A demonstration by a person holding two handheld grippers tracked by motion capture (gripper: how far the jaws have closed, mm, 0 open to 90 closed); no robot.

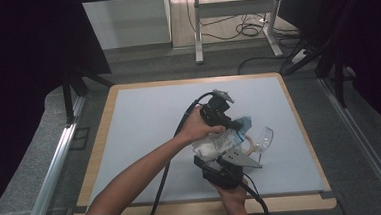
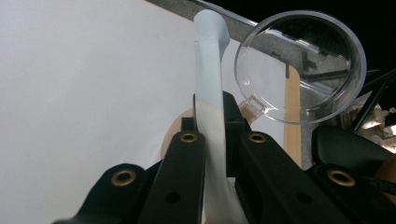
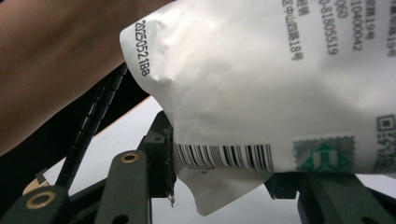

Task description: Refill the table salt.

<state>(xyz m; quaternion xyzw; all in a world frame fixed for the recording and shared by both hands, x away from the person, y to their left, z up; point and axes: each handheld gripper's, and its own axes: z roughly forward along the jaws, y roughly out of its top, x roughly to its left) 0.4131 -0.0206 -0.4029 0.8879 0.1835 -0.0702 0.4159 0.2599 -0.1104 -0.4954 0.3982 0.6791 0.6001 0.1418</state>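
Left tool (image 2: 212, 135) clamped on packet edge (image 2: 208, 70); right tool (image 3: 224, 186) clamped on packet (barcoded corner) (image 3: 261, 79).

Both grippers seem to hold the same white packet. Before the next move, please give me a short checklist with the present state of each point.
1. Left gripper shut on the packet's light blue top edge: ok.
2. Right gripper shut on the white packet at its barcode end: ok.
3. Packet already open: cannot tell.
4. Clear plastic cup lies beside the packet, apart from the grip: ok.
5. Cup upright: not ok.
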